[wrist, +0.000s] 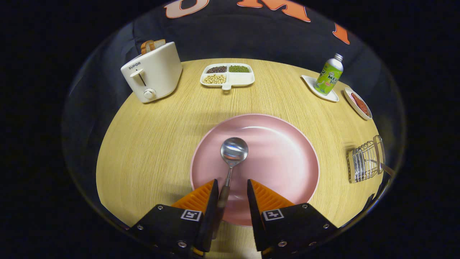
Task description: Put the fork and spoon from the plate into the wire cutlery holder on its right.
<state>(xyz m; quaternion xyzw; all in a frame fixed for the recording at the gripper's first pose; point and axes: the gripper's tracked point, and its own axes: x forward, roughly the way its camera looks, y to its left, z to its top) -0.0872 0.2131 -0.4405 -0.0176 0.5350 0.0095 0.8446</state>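
So the gripper is hanging low over the near edge of the plate, fingers sitting a fair way apart, not squeezing anything. The spoon is lying on the pink plate with its bowl pointing away toward the middle and its dark handle running back between the fingers. The handle is sitting right up against the left finger, with a clear gap on the right side, so only one finger is maybe touching it, can't really tell.

The holder is sitting off to the right of the plate, near the table's right edge, with a strip of bare wood showing between the plate rim and the wire. Something thin is sticking out of it at an angle, looks like a handle, too small to call.

Room-wise, there's loads of bare table to the left of the plate. Everything else is lining the far edge: toaster with bread far left, divided dish of beans in the middle, bottle on a small tray far right, and a little dish of something red just beside that.
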